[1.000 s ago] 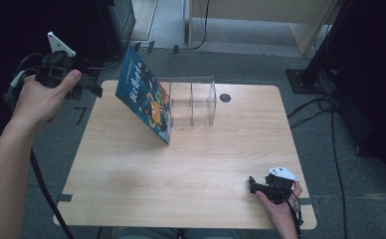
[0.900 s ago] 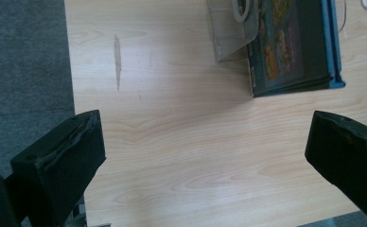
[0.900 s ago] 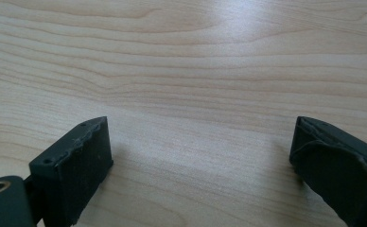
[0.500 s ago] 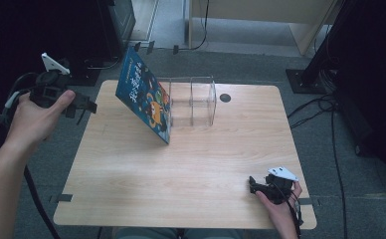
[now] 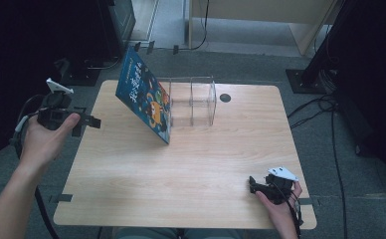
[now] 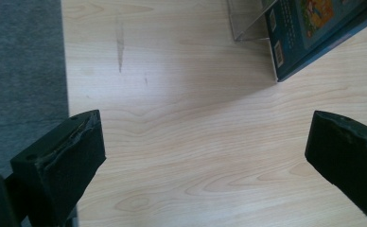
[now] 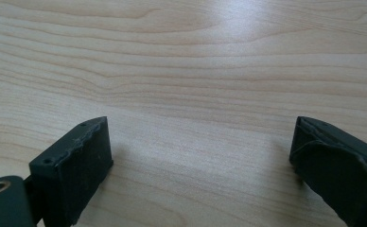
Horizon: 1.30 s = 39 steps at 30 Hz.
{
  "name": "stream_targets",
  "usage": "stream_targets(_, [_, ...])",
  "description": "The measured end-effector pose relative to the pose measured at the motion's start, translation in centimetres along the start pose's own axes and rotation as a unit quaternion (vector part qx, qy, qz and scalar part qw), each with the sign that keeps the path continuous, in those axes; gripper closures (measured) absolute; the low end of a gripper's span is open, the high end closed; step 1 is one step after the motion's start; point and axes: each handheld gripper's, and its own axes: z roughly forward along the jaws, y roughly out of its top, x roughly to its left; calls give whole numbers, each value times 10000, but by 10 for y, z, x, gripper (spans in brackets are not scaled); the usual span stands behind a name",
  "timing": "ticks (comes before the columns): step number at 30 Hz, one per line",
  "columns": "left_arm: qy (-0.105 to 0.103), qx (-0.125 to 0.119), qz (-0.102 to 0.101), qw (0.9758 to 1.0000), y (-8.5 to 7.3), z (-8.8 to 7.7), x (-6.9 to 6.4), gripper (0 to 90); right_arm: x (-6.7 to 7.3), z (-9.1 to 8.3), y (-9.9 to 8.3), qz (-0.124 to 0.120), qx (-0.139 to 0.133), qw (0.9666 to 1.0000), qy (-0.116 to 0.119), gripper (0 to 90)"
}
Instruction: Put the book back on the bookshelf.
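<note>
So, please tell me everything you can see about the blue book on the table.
The blue book is a thin picture book with a dark blue cover, colourful cartoon figures and white lettering. It is closed and stands tilted, its lower edge on the wooden table, its back leaning against the clear plastic rack. Neither gripper touches it.

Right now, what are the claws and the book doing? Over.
Left claw open, off table's left edge. Right claw open, empty, near front. Book leaning on clear rack. Nothing between.
</note>
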Motion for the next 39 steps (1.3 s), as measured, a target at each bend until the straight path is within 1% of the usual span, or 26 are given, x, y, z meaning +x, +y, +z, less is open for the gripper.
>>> stream_targets(2, [4, 1, -13, 10000, -2, 2, 0, 0, 0, 0, 0, 1, 3, 10000, 0, 59])
stream_targets(3, [20, 84, 50, 9999, -8, 8, 1, 0, 0, 0, 0, -1, 2, 10000, 0, 59])
stream_targets(5, [-24, 69, 51, 10000, -11, 10, 1, 0, 0, 0, 0, 2, 0, 10000, 1, 59])
stream_targets(7, [-92, -7, 64, 9999, -22, 16, 1, 0, 0, 0, 0, 5, 0, 10000, -1, 59])
stream_targets(8, [-92, -7, 64, 9999, -22, 16, 1, 0, 0, 0, 0, 5, 0, 10000, -1, 59])
stream_targets(9, [-106, 0, 95, 9999, -29, 21, 1, 0, 0, 0, 0, 6, 0, 10000, 0, 59])
stream_targets(11, [-87, -8, 90, 9999, -33, 25, 1, 0, 0, 0, 0, 3, -2, 10000, 1, 59])
stream_targets(13, [-85, 43, 70, 9999, -43, 35, 2, 0, 0, 0, 0, 1, -1, 10000, 0, 59])
stream_targets(16, [-81, 50, 71, 9999, -48, 40, 2, 0, 0, 0, 0, 3, -1, 10000, 0, 59])
stream_targets(17, [-40, 68, 96, 9999, -52, 44, 2, 0, 0, 0, 0, 2, -1, 10000, 0, 59])
stream_targets(18, [-47, 60, 86, 9999, -57, 48, 2, 0, 0, 0, 0, 2, 0, 10000, 0, 59])
stream_targets(19, [-47, 60, 86, 9999, -57, 48, 2, 0, 0, 0, 0, 2, 0, 10000, 0, 59])
stream_targets(20, [-86, 12, 65, 9999, -64, 52, 3, 0, 0, 0, 0, -2, -4, 10000, -1, 59])
stream_targets(23, [-96, -14, 56, 9999, -73, 60, 4, 0, 0, 0, 0, 4, -3, 10000, 3, 60])
stream_targets(24, [-96, -14, 56, 9999, -73, 60, 4, 0, 0, 0, 0, 4, -3, 10000, 3, 60])
stream_targets(25, [-115, -50, 24, 9999, -80, 65, 7, 0, 0, 0, 0, 4, -4, 10000, 3, 59])
stream_targets(26, [-115, -50, 24, 9999, -80, 65, 7, 0, 0, 0, 0, 4, -4, 10000, 3, 59])
stream_targets(27, [-73, -90, -14, 9999, -86, 70, 9, 0, 0, 0, 0, 11, -6, 10000, -3, 59])
stream_targets(28, [-73, -90, -14, 9999, -86, 70, 9, 0, 0, 0, 0, 11, -6, 10000, -3, 59])
stream_targets(30, [-36, -127, -83, 9999, -96, 78, 12, 0, 0, 0, 0, 13, -6, 10000, -3, 59])
stream_targets(31, [-36, -127, -83, 9999, -96, 78, 12, 0, 0, 0, 0, 13, -6, 10000, -3, 59])
stream_targets(34, [-109, -101, -107, 9998, -104, 86, 12, 0, 0, 0, 0, 18, -4, 10000, 0, 59])
stream_targets(35, [-65, -110, -95, 9999, -110, 91, 12, 0, 0, 0, 0, 8, -9, 10000, -1, 59])
stream_targets(37, [-36, -127, -102, 9999, -113, 94, 12, 0, 0, 0, 0, 13, -6, 10000, 0, 59])
stream_targets(38, [-57, -177, -111, 9998, -118, 99, 11, 0, 0, 0, 0, 3, -8, 10000, -2, 59])
stream_targets(39, [-5, -184, -96, 9998, -121, 102, 11, 0, 0, 0, 0, 9, -3, 10000, -2, 59])
